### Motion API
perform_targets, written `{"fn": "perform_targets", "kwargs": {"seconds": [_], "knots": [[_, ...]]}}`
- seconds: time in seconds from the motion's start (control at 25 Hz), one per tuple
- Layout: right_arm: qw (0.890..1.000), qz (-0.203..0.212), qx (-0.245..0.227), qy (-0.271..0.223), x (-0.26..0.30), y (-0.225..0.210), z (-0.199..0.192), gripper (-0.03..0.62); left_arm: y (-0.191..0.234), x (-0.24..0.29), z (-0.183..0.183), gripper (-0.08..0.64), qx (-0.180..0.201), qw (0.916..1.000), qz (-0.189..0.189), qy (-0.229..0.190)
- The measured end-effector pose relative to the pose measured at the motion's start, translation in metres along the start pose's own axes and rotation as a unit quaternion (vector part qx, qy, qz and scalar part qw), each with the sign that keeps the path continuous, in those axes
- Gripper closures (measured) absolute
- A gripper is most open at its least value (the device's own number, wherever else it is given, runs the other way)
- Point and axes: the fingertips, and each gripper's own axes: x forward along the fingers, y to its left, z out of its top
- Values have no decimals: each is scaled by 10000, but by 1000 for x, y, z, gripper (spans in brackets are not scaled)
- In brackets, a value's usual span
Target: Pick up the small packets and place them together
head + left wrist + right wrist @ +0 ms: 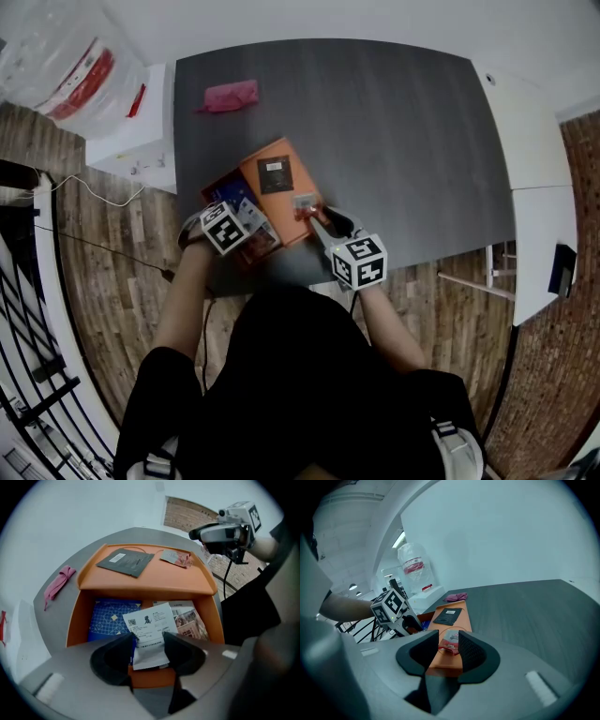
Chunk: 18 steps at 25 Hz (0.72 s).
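An orange box (284, 214) lies open on the dark table (394, 141). On its lid (140, 581) rest a black packet (275, 174) and a small red-and-white packet (305, 202). My left gripper (148, 637) points down into the box and is shut on a white packet (147, 620) with a printed label. Under it lie a blue packet (110, 620) and a printed packet (190, 623). My right gripper (449, 637) is open at the lid's near edge. The red-and-white packet (450, 644) shows between its jaws, lying on the lid.
A pink cloth (230, 96) lies at the table's far left. Beyond the table's left edge stands a white unit (131, 141) with a clear plastic bag (70, 70) on it. A white side table (534, 159) adjoins at the right.
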Motion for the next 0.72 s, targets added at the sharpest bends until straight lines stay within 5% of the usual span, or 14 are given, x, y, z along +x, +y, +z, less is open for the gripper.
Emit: {"fn": "perform_targets", "kwargs": {"seconds": [0.72], "knots": [[9997, 116, -197, -47, 6, 10, 9, 465, 11, -34, 8, 385, -140, 9978, 402, -505]]}}
